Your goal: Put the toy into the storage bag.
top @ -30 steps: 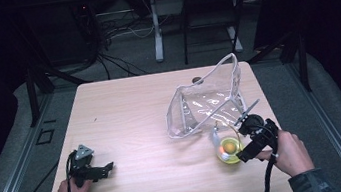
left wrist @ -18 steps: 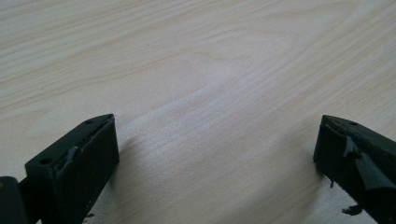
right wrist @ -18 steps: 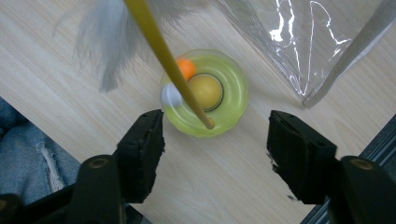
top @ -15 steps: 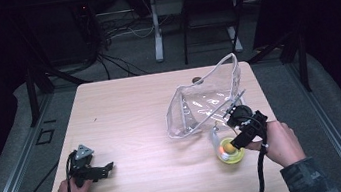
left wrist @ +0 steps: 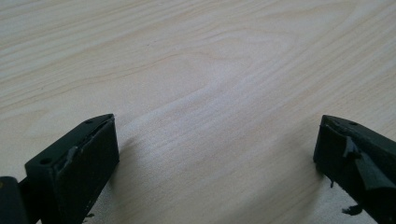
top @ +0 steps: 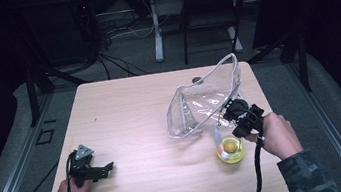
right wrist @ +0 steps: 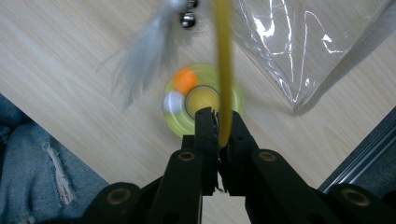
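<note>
Right gripper [right wrist: 219, 135] pinched tight on the yellow stick [right wrist: 223, 70] of a feather toy, right above its round base [top: 230, 149] near the desk's right front corner. Clear bag [top: 204, 101] just behind it. Left gripper [left wrist: 215, 149] wide, holding nothing, far off by the left front corner.

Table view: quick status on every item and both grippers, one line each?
Clear pouch: mouth open, lying on the table.
Yellow wand: clamped in the right gripper, feather dangling.
Yellow-green disc toy: flat on the table, beside the pouch.
Left gripper: open, empty, low over bare wood.
</note>
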The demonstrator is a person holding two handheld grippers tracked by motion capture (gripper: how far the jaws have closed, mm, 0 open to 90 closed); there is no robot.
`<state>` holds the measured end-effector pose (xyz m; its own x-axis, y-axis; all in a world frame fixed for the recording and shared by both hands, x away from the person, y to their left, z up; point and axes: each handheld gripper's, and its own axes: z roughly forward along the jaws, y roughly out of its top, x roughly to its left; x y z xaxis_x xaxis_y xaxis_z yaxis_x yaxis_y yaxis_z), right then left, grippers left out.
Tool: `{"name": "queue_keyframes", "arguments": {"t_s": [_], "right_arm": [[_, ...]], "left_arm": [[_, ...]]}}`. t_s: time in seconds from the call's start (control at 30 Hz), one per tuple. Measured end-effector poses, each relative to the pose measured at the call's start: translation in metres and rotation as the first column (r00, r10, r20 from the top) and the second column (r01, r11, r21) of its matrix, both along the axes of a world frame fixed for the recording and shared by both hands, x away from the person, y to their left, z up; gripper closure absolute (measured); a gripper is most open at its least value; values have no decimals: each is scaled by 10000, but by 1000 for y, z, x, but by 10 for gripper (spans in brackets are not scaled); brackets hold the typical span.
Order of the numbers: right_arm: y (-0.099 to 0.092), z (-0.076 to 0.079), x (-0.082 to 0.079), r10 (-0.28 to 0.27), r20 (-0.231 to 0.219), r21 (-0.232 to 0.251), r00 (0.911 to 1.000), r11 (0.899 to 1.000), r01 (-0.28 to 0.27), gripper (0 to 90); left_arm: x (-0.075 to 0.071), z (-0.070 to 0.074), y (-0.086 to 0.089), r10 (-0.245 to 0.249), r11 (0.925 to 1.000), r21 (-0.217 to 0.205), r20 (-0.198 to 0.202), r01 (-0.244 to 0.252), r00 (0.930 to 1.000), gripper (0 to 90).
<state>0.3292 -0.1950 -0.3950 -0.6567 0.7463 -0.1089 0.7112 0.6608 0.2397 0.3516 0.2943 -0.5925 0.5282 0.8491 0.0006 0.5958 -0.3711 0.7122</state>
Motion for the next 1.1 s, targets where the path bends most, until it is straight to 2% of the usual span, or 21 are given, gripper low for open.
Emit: {"name": "queue_keyframes", "arguments": {"t_s": [0.07,0.13,0.2,0.27,0.37,0.5,0.53,0.7,0.93,1.1], "right_arm": [[-2,0,1,-112,11,262,9999,9996,112,874],[-3,3,3,-232,-142,312,9996,9992,236,875],[-4,2,3,-350,-80,535,9994,9979,354,876],[-6,4,4,-308,-135,475,9994,9984,314,876],[-7,7,3,-367,-45,749,9993,9965,370,876],[-10,14,0,-333,52,621,9994,9975,329,875],[-11,14,-1,-381,33,730,9993,9966,378,875],[-16,18,-2,-393,-49,627,9992,9973,396,875],[-31,20,-1,-721,-99,556,9973,9958,725,875],[-43,26,-1,-940,-228,225,9953,9953,945,875]], "left_arm": [[0,0,0,1,10000,6,5,-1,10000,2],[0,0,0,1,10000,8,7,-1,10000,2],[0,0,0,1,10000,-1,4,-1,10000,2],[0,0,0,3,10000,5,7,-3,10000,2],[0,0,0,2,10000,-2,6,-2,10000,2],[0,0,0,-1,10000,10,3,1,10000,2],[0,0,0,-5,10000,7,2,5,10000,2],[0,0,0,-1,10000,1,2,1,10000,2],[0,0,0,5,10000,4,3,-5,10000,2],[0,0,0,10,10000,-2,-8,-10,10000,2]]}}
